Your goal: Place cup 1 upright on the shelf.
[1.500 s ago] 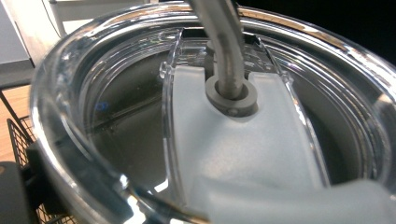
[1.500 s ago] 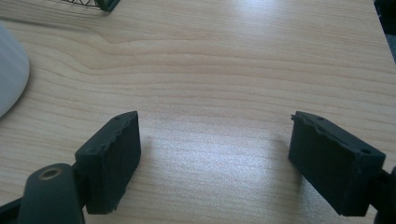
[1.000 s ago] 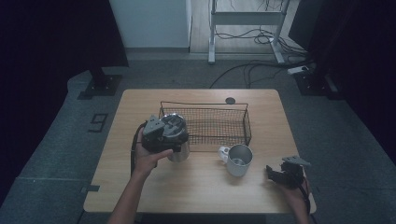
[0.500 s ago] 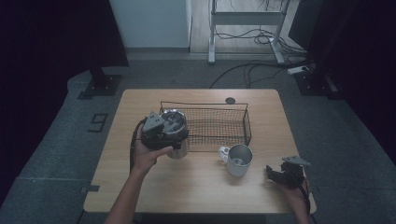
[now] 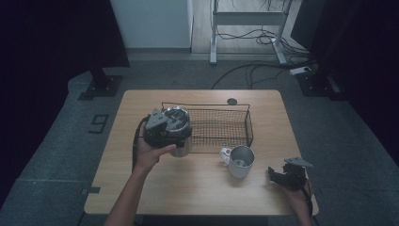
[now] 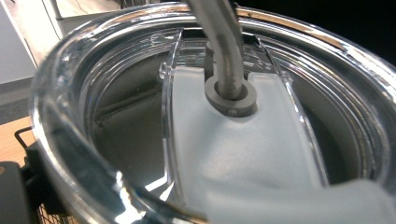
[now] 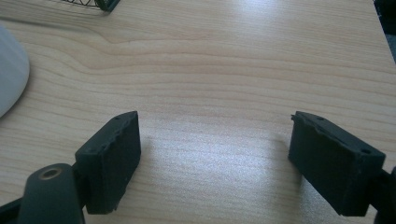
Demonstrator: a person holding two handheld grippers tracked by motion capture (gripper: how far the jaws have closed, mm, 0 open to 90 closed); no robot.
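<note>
A steel tumbler (image 5: 184,147) with a clear lid (image 6: 233,158) and a metal straw (image 6: 224,46) hangs at the left end of the black wire basket (image 5: 207,104). My left gripper (image 5: 171,133) is shut on its upper part, and the lid sits right up against the lens in the left gripper view. A white-handled metal mug (image 5: 241,161) stands upright in front of the basket's right end. To the right of the mug, near the table's front right corner, my right gripper (image 5: 277,175) rests low over bare wood. Its jaws (image 7: 215,158) are open with nothing between them.
The wooden table (image 5: 197,193) has bare wood in front of the basket and mug. A small black disc (image 5: 231,101) lies behind the basket. The mug's pale side (image 7: 9,70) and a basket corner (image 7: 93,3) edge the right gripper view. Cables and a metal stand lie beyond the table.
My left hand has carried the tumbler slightly away from me, toward the basket's left end. The right hand, mug and basket have stayed put.
</note>
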